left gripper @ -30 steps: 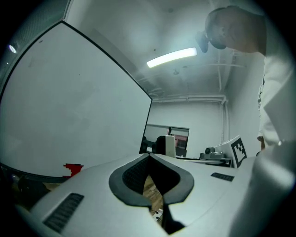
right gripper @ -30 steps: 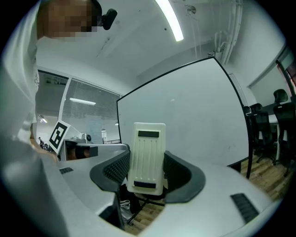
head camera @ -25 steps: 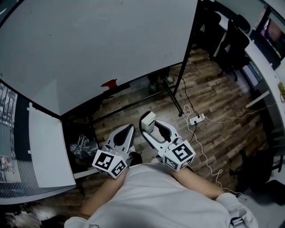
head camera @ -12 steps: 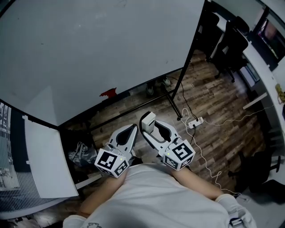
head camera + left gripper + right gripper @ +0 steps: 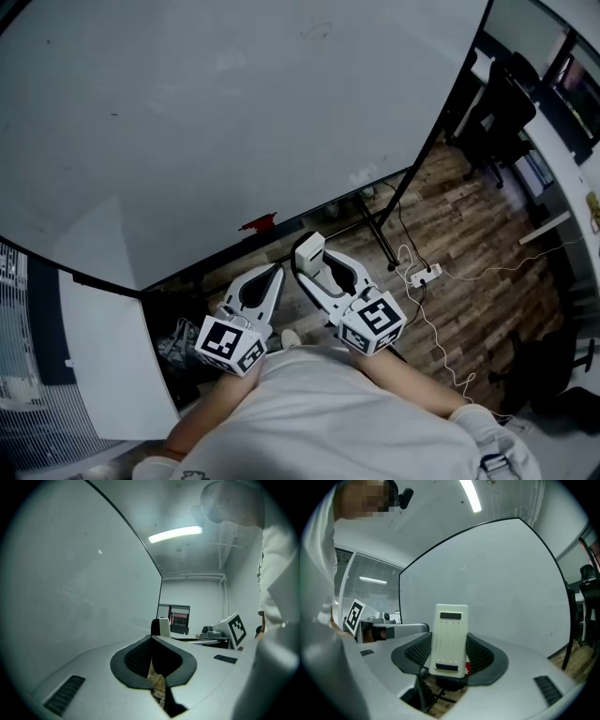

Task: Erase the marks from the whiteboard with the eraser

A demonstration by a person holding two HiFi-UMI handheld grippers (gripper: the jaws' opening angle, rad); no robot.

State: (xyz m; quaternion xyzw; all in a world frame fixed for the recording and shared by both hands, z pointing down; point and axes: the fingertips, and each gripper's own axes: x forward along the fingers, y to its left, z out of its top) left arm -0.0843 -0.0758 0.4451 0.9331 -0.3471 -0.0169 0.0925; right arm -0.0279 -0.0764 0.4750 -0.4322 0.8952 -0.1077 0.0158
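white ribbed eraser [image 5: 449,637] clamped in right gripper [image 5: 450,657]; left gripper [image 5: 153,643] pinched shut, empty.

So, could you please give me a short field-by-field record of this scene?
whiteboard: upright, mostly clean
scribble: faint, near the board's top
eraser: upright, held away from the board
right gripper: jaws shut on eraser
left gripper: jaws together, empty
red item: at the board's lower edge
floor: wood, with a power strip on it
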